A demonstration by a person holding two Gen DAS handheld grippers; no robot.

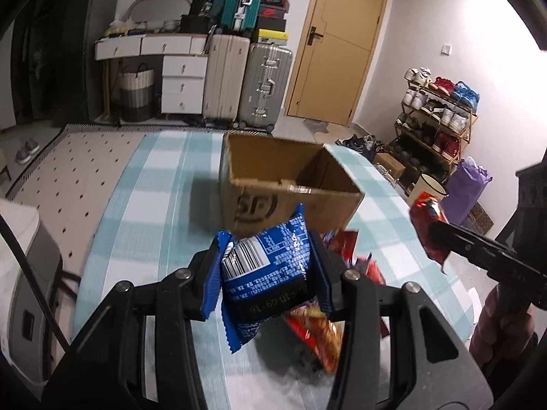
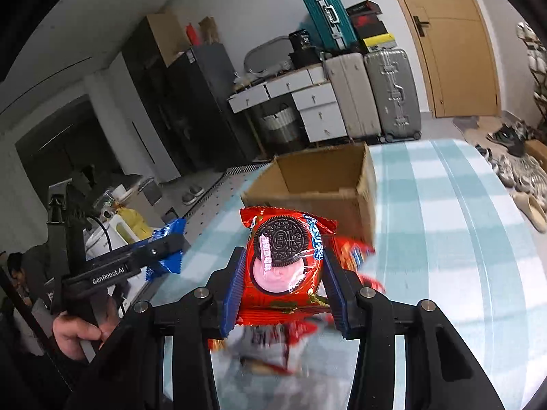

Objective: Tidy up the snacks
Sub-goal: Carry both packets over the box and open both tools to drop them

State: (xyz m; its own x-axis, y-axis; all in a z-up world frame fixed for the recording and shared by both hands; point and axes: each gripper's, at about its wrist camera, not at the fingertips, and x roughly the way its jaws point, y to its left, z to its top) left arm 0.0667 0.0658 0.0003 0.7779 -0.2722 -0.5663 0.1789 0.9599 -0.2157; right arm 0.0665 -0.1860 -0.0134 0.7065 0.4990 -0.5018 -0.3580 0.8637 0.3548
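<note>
My left gripper (image 1: 268, 244) is shut on a blue snack packet (image 1: 270, 273), barcode side up, held above the checked tablecloth. The same gripper (image 2: 171, 244) with its blue packet (image 2: 167, 232) shows at the left of the right wrist view. My right gripper (image 2: 283, 251) is shut on a red Oreo packet (image 2: 283, 266). From the left wrist view, that red packet (image 1: 427, 229) hangs at the right. An open cardboard box (image 1: 324, 205) (image 2: 318, 171) stands just beyond both grippers. Loose red and orange packets (image 1: 318, 335) (image 2: 355, 256) lie on the cloth underneath, blurred.
The table wears a teal-and-white checked cloth (image 1: 154, 212) (image 2: 444, 239). Behind it are suitcases (image 1: 266, 85), white drawers (image 1: 183, 82) and a wooden door (image 1: 342, 41). A shoe rack (image 1: 437, 116) stands at the right. A hand (image 2: 75, 335) grips the left tool's handle.
</note>
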